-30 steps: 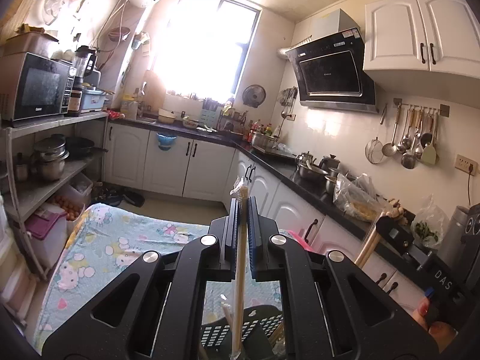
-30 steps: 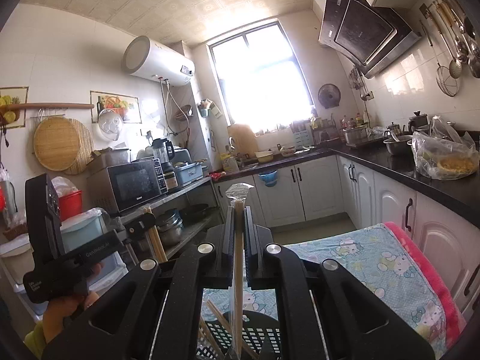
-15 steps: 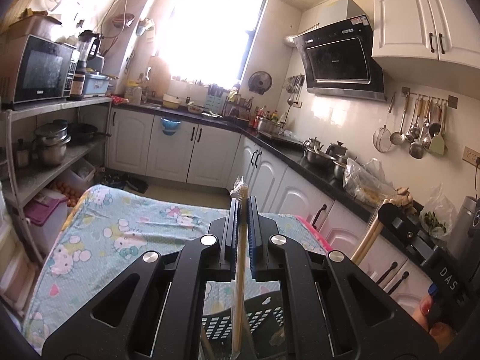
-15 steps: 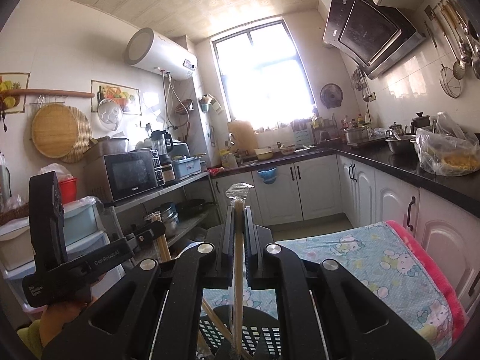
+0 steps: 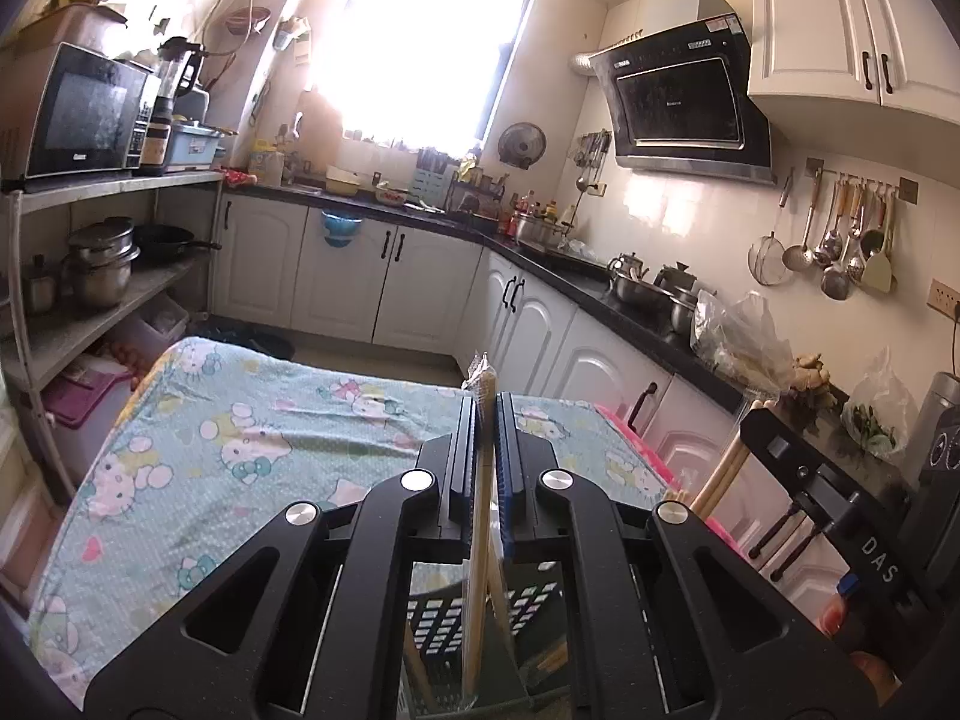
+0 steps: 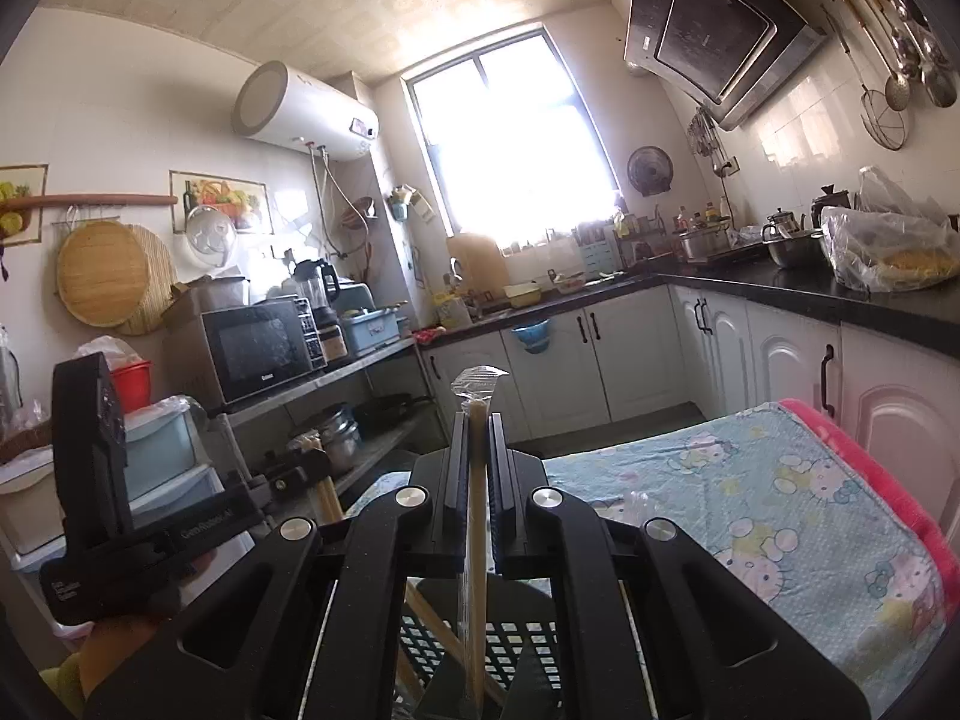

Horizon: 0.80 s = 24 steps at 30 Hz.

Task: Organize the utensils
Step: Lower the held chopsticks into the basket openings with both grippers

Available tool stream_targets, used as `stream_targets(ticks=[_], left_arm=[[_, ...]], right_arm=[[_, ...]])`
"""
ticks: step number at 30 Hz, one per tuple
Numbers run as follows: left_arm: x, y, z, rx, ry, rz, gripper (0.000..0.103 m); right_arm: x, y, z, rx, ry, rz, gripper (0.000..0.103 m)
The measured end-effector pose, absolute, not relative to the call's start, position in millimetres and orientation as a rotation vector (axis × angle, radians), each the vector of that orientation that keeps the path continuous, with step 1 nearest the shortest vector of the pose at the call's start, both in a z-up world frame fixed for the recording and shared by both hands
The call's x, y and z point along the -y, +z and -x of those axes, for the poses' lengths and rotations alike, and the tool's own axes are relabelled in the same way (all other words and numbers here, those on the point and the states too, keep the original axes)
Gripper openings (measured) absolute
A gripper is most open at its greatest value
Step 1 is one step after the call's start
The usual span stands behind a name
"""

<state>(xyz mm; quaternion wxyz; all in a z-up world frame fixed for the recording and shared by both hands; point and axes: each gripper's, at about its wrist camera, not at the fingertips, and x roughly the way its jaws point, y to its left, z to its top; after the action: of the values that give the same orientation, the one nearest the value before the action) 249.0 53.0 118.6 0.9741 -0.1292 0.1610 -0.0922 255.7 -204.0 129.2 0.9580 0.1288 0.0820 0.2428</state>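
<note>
Left wrist view: left tongs (image 5: 485, 420) pressed together on a plastic-wrapped pair of pale wooden chopsticks (image 5: 478, 540), upright between the pads, lower end inside a black perforated plastic basket (image 5: 444, 618) on the cartoon-print desk (image 5: 198, 450).

Right wrist view: right tongs (image 6: 478, 438) pinching a second wrapped chopstick pair (image 6: 476, 540), upright, over the same basket (image 6: 522, 642).

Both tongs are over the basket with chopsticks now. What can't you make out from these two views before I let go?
- Black basket: floor and rim hidden by tong bodies, both wrist views.
- Lower tips of wrapped chopsticks in left tongs: cut off at the frame bottom, left view.
- Lower tips of chopsticks in right tongs: likewise, right view.
- Count of loose chopsticks inside the basket: mostly covered.
</note>
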Motion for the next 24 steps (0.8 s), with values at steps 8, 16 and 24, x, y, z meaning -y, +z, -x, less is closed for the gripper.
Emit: stream_targets(ticks=[8, 16, 24], left_arm=[[-53, 108, -246, -0.337, -0.190, 0.266, 0.003], [-54, 97, -241, -0.348, -0.189, 0.263, 0.003], [-54, 88, -238, -0.376, -0.185, 0.269, 0.003]], right_arm=[[203, 116, -250, -0.161, 0.478, -0.260, 0.006], [206, 105, -247, -0.160, 0.462, -0.284, 0.006], [202, 95, -246, -0.157, 0.450, -0.268, 0.006]])
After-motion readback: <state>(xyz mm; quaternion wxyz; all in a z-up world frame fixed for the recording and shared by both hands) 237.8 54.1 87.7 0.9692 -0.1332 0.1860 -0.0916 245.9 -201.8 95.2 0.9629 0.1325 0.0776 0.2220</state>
